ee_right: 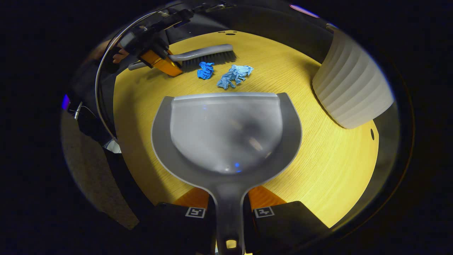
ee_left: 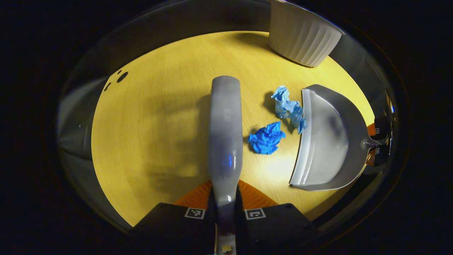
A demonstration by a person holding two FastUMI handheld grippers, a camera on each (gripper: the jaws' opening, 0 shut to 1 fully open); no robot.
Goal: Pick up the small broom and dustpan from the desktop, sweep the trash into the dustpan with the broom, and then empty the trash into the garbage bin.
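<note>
Clamped between both fingers of the left claw (ee_left: 225, 212) is the handle of the broom (ee_left: 225, 134), its back running forward over the table (ee_left: 148, 141). The right claw (ee_right: 229, 212) likewise grips the handle of the dustpan (ee_right: 226, 134), which lies flat with its front lip turned toward the trash. Two crumpled blue papers, the darker wad (ee_left: 266, 138) and the paler wad (ee_left: 290, 109), sit between bristles and lip; the paler one lies just at the lip. The ribbed white bin (ee_left: 304, 35) stands near the table's far edge.

Assessment: pick-up complete, sweeping in hand, pan empty. Next move calls for a sideways stroke driving both wads over the lip, with the dustpan held firmly down.
</note>
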